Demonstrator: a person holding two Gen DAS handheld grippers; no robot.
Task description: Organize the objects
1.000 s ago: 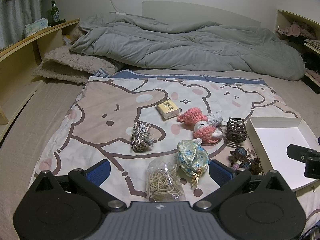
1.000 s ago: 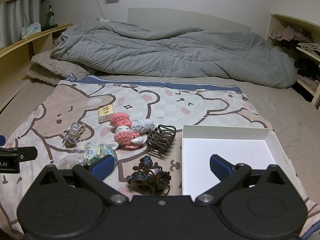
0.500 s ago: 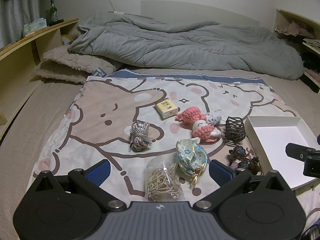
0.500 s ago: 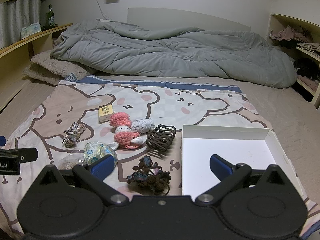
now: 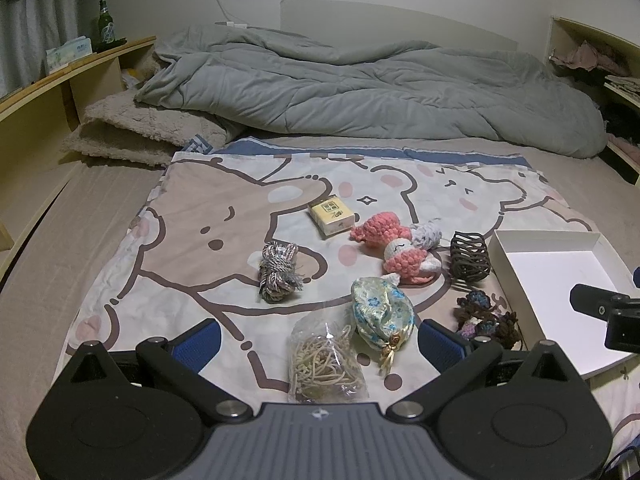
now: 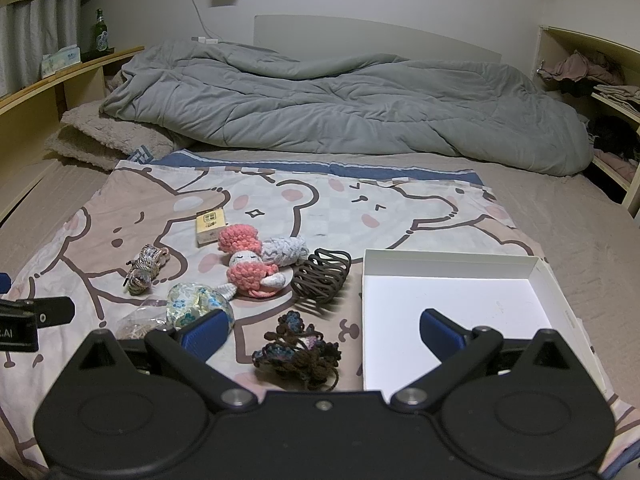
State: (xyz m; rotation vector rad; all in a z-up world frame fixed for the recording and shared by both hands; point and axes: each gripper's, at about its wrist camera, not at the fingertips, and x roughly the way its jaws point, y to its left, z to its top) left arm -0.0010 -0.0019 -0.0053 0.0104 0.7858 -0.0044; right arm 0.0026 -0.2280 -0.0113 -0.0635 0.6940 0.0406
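Both grippers hover spread and empty over the near edge of the bear-print sheet [image 5: 192, 200]: left gripper [image 5: 318, 338] above the bagged cord [image 5: 326, 364], right gripper [image 6: 320, 332] over the dark yarn tangle [image 6: 298, 350]. Rope bundle [image 5: 278, 272], tissue pack [image 5: 331, 219], crochet doll [image 5: 396, 246] and hair claw [image 5: 470, 256] lie loose mid-sheet; the white box [image 6: 452, 304] at the right edge sits empty, likely their destination.

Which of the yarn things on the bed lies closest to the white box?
The dark brown yarn bundle; the pink doll and grey cord bundle lie farther left.
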